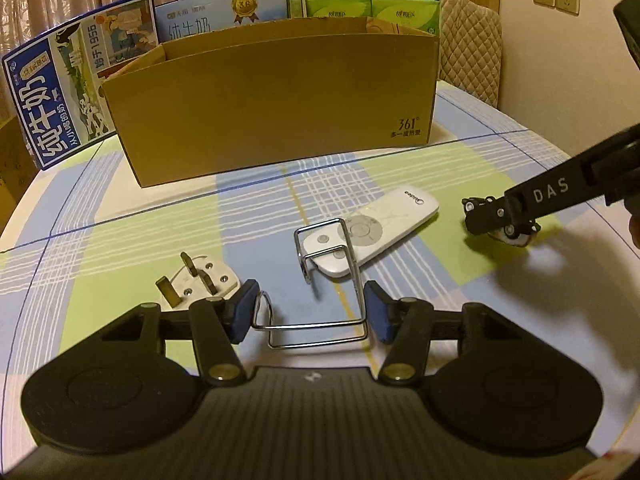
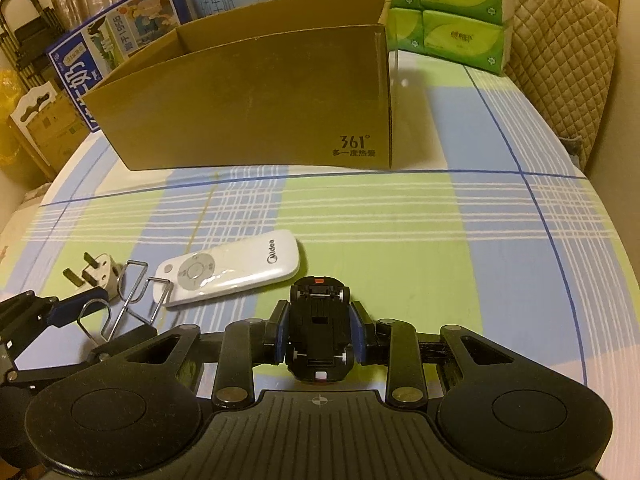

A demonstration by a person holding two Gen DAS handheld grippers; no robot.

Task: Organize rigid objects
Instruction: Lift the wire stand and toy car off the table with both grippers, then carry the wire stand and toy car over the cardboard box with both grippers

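My left gripper (image 1: 311,314) sits low over the checked tablecloth, its blue pads touching both sides of a chrome wire hook (image 1: 316,323) that rests on the cloth. Just beyond lie a white remote (image 1: 384,220) and, to the left, a white three-pin plug (image 1: 200,276) with its pins up. My right gripper (image 2: 320,340) is shut on a small black toy car (image 2: 318,336), underside up, held just above the table to the right of the remote (image 2: 240,268). The open cardboard box (image 2: 248,104) stands behind everything.
Blue milk cartons (image 1: 60,92) lean behind the box on the left. Green tissue packs (image 2: 448,8) are stacked at the back right. A quilted chair back (image 2: 560,40) rises past the table's far right edge. Bare cloth (image 2: 440,240) lies between the car and the box.
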